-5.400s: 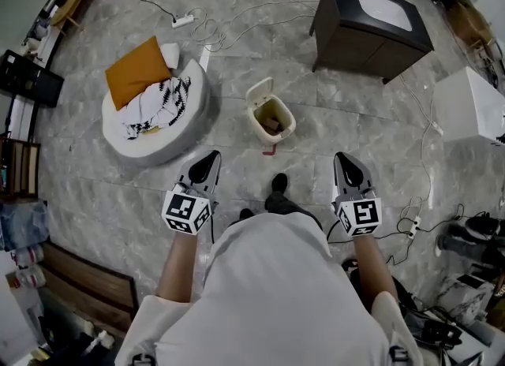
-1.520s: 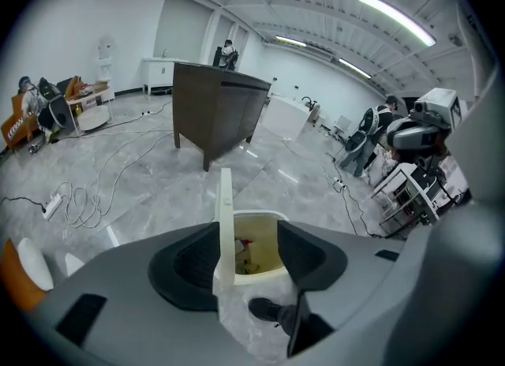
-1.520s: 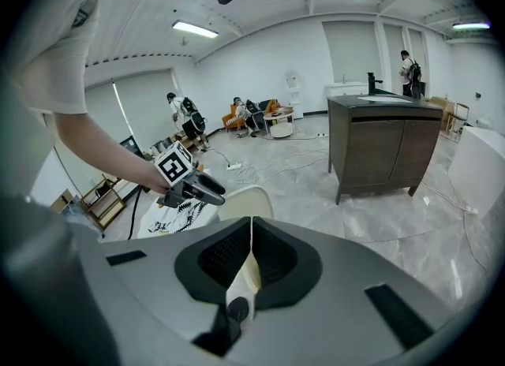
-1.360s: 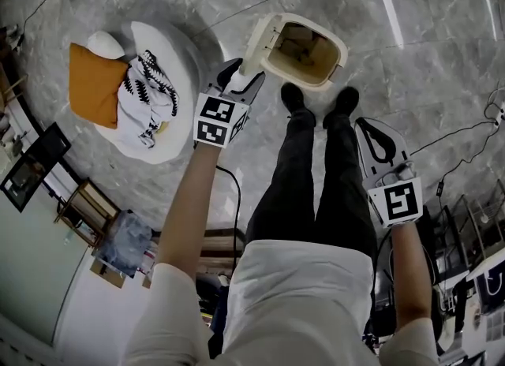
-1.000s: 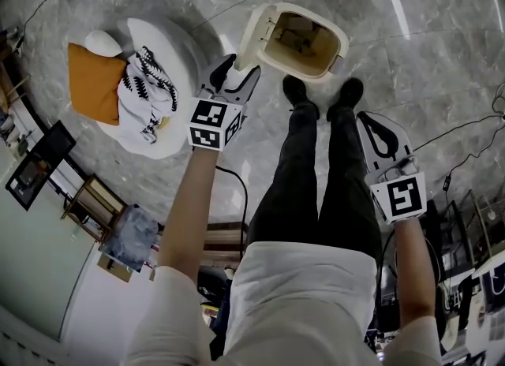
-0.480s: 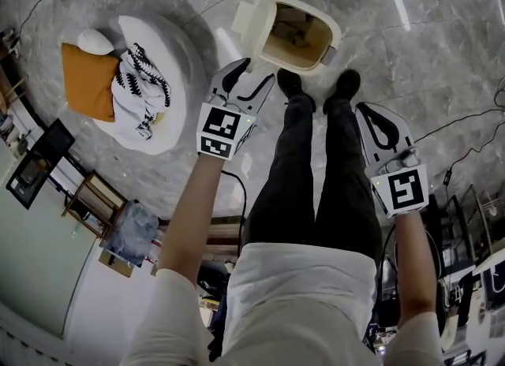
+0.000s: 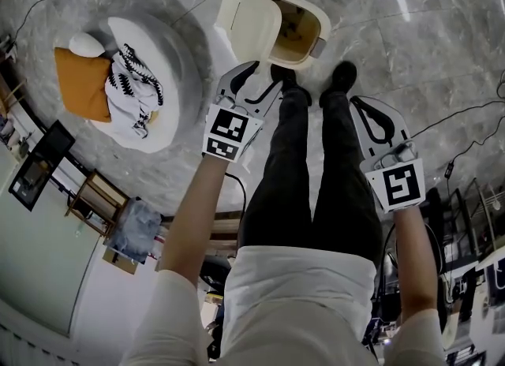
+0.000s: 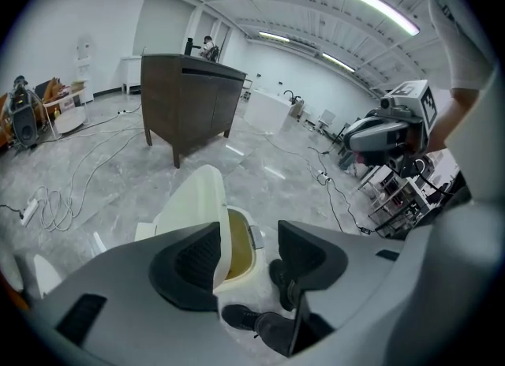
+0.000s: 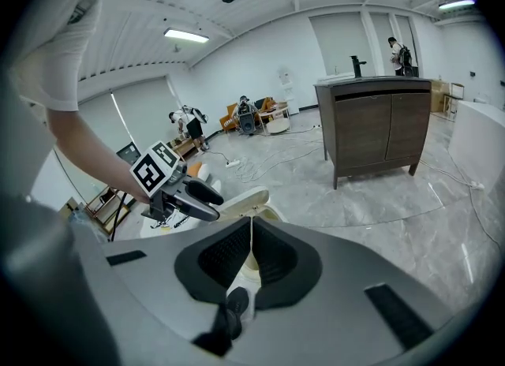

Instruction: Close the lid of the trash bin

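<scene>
The trash bin (image 7: 314,8) stands on the marble floor (image 7: 410,49) at 12 o'clock from the person's shoes (image 7: 341,75). Its lid (image 7: 254,21) is tilted partway over the opening from the 9 o'clock side. The left gripper (image 7: 264,80) hovers at the bin's 6 o'clock, jaws apart and empty, near the lid's edge. The right gripper (image 7: 361,108) hangs at 4 o'clock, jaws pressed together on nothing.

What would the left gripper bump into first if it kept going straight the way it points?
Most likely the cream plastic trash bin lid, half raised: its edge sits straight ahead between the left gripper's open jaws. How far off is unclear.
</scene>
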Demonstrator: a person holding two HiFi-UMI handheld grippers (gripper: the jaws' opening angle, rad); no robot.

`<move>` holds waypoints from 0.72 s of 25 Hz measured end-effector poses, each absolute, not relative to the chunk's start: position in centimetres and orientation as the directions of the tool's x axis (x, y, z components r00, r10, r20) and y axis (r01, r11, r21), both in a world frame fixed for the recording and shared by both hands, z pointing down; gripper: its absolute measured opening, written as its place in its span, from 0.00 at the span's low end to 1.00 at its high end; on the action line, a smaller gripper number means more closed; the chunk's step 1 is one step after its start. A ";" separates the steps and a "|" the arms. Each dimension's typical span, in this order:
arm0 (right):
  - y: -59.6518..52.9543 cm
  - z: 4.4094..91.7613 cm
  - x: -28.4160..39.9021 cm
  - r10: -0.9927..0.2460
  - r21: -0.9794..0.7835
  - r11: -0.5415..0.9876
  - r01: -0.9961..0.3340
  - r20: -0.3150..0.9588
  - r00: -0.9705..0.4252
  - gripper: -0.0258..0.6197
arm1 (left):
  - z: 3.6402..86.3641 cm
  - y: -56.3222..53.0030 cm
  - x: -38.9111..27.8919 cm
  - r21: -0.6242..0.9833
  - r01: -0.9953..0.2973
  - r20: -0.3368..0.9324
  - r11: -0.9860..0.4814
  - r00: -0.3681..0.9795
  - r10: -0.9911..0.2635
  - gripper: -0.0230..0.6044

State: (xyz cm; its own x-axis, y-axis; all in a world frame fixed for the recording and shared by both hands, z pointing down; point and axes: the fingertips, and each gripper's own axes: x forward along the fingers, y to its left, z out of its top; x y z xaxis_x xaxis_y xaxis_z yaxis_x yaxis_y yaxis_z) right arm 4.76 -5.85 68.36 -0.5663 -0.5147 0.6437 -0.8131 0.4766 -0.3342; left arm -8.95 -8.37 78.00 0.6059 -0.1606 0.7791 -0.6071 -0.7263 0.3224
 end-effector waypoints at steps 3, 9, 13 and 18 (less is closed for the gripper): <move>-5.4 68.9 5.1 -0.508 -0.339 0.480 -0.809 0.645 -0.571 0.09 | 78.7 -7.6 -8.0 0.338 -0.601 0.781 -0.724 0.608 -0.141 0.42; -5.1 70.0 6.1 -0.504 -0.358 0.465 -0.810 0.645 -0.575 0.09 | 80.8 -5.9 -6.0 0.370 -0.588 0.789 -0.719 0.607 -0.091 0.42; -4.8 71.0 6.7 -0.494 -0.365 0.465 -0.807 0.650 -0.578 0.09 | 82.3 -5.0 -4.9 0.383 -0.583 0.795 -0.717 0.603 -0.065 0.42; -4.5 72.3 7.4 -0.475 -0.373 0.465 -0.803 0.660 -0.582 0.09 | 83.8 -4.5 -4.0 0.401 -0.587 0.801 -0.704 0.598 -0.042 0.42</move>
